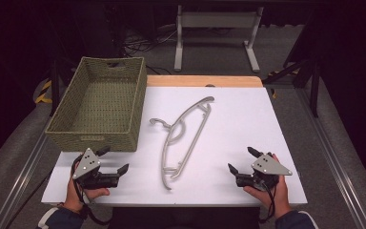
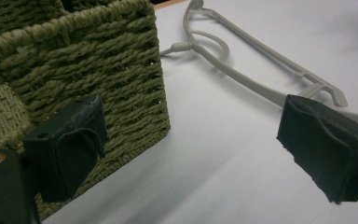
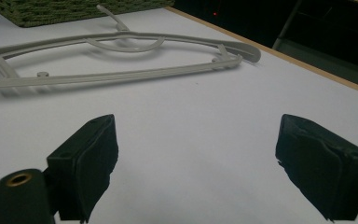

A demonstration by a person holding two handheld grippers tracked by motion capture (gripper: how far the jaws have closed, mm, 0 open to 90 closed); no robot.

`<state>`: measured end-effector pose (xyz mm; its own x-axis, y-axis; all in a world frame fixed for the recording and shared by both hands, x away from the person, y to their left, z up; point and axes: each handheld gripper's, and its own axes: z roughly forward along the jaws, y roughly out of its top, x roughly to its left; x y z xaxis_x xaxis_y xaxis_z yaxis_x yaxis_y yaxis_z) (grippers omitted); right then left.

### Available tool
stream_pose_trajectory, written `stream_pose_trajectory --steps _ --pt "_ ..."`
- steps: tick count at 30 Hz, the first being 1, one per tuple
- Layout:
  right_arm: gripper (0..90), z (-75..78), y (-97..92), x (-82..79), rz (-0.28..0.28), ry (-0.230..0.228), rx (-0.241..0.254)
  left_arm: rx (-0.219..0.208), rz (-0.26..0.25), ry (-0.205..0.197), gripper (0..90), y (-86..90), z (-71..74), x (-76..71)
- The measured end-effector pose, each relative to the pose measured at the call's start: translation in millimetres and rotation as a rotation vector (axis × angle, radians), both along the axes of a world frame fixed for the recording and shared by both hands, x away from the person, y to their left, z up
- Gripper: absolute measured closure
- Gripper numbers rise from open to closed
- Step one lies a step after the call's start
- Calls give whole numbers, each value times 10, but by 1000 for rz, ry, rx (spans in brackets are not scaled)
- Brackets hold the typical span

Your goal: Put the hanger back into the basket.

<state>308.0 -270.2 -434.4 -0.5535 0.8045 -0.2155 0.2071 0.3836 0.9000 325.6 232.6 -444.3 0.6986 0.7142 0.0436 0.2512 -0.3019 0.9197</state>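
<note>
From the high view you get the whole grey hanger [image 1: 183, 138] lying flat mid-table beside the woven basket [image 1: 100, 102], with left gripper [image 1: 115, 162] and right gripper [image 1: 241, 160] both spread wide, holding nothing.

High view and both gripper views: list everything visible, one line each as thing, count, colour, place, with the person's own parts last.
hanger: one, pale grey plastic, flat on the table's middle, hook pointing toward the basket.
basket: one, olive-green woven, nothing inside, on the table's far left corner.
table: one, white top with a wooden far edge.
stand: one, white metal, on the floor beyond the table.
cables: several, dark, on the floor behind the basket.
left tongs: one pair, black, open, near the basket's front corner, touching nothing.
right tongs: one pair, black, open, near edge at right.
hands: two, gripping the tongs' handles.
</note>
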Motion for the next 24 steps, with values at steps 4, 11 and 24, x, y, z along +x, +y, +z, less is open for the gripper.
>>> stream_pose_trajectory --steps 4,11,24 --pt "137 2 -30 7 -7 -2 10 -6 -8 8 100 -25 -3 15" --pt "137 12 -27 10 -6 0 28 6 -18 14 117 -76 -6 19" --pt "149 0 59 61 11 7 -3 29 -35 149 193 -389 -15 93"
